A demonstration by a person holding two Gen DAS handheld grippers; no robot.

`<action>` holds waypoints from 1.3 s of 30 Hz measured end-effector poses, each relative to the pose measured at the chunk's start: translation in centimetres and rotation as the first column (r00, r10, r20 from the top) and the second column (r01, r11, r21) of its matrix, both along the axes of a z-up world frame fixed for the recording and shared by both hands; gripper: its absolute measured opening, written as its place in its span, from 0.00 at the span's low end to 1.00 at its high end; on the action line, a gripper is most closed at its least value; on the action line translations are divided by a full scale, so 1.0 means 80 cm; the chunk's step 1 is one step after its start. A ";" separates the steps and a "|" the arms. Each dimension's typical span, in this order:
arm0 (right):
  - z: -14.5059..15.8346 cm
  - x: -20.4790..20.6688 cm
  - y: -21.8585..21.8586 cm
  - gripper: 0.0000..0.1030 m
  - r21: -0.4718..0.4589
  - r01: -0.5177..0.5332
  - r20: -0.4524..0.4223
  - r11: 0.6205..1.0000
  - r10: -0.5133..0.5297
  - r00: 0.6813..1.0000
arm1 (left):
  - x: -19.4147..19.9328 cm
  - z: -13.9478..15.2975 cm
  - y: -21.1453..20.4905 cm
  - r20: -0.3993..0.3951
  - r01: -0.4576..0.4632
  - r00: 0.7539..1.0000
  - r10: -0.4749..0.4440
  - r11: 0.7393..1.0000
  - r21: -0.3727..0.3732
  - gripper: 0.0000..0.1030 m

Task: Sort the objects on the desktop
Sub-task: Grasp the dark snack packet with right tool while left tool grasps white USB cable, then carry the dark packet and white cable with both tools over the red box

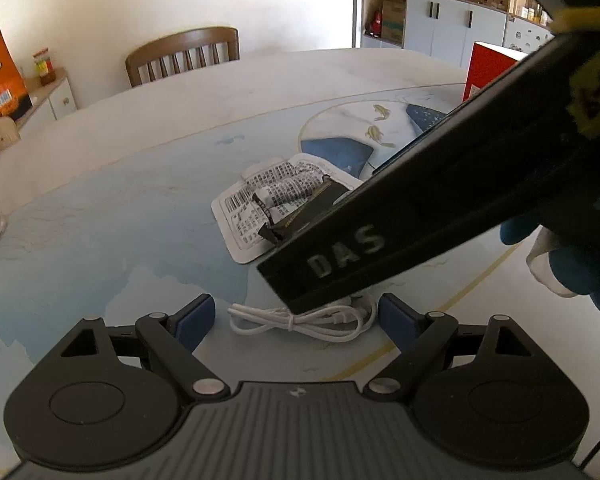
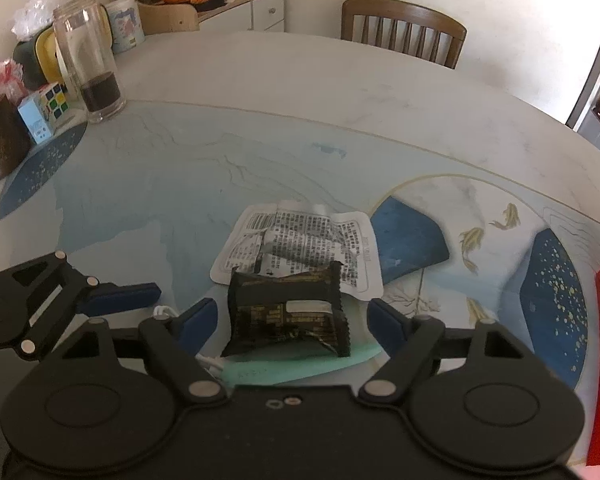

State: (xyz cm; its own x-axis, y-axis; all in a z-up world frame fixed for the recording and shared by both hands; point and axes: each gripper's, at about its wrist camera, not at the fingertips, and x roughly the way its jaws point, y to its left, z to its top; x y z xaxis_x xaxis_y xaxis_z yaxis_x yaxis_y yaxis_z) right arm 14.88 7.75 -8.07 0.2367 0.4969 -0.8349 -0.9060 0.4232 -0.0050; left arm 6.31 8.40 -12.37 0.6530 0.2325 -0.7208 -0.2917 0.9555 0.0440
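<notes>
Your right gripper [image 2: 290, 316] has its jaws spread around a black snack packet [image 2: 286, 314], pads clear of it. The packet lies on a pale green card, overlapping a white printed pouch [image 2: 300, 240]. Your left gripper [image 1: 296, 316] is spread over a coiled white cable [image 1: 300, 322]. All rest mid-table [image 2: 260, 92], on its blue fish-print mat. A glass jar [image 2: 90, 64] stands at the far left edge, a wooden chair [image 2: 404, 28] beyond.

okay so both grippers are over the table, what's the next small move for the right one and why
Probably lower the right gripper slightly and close: the black snack packet already sits between its open pads, untouched, partly on the white printed pouch.
</notes>
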 end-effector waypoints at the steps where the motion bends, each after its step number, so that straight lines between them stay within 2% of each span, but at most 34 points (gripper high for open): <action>1: -0.001 0.000 0.001 0.73 -0.005 0.001 0.001 1.000 -0.001 1.000 | 0.000 0.000 -0.003 0.001 0.002 1.000 -0.002 1.000 0.003 0.86; 5: -0.002 0.000 0.001 0.68 -0.013 -0.001 0.002 1.000 0.001 1.000 | -0.003 0.000 -0.009 0.005 -0.003 1.000 0.003 1.000 0.006 0.83; 8: -0.002 0.000 0.002 0.63 -0.013 -0.005 -0.004 1.000 0.005 1.000 | -0.005 0.002 -0.012 0.011 -0.005 1.000 0.005 1.000 0.011 0.76; 15: -0.002 0.001 -0.001 0.57 -0.011 -0.005 -0.009 1.000 0.004 1.000 | -0.008 0.005 -0.013 0.009 -0.012 1.000 0.012 1.000 0.009 0.76; 30: 0.028 0.021 -0.037 0.56 0.042 0.068 0.007 0.997 -0.068 0.998 | -0.005 0.026 -0.012 -0.041 0.029 0.999 -0.030 0.999 -0.024 0.75; 39: 0.048 0.027 -0.069 0.56 0.073 0.105 0.010 0.992 -0.106 0.994 | -0.007 0.056 -0.014 -0.023 0.044 0.999 -0.045 0.998 -0.037 0.75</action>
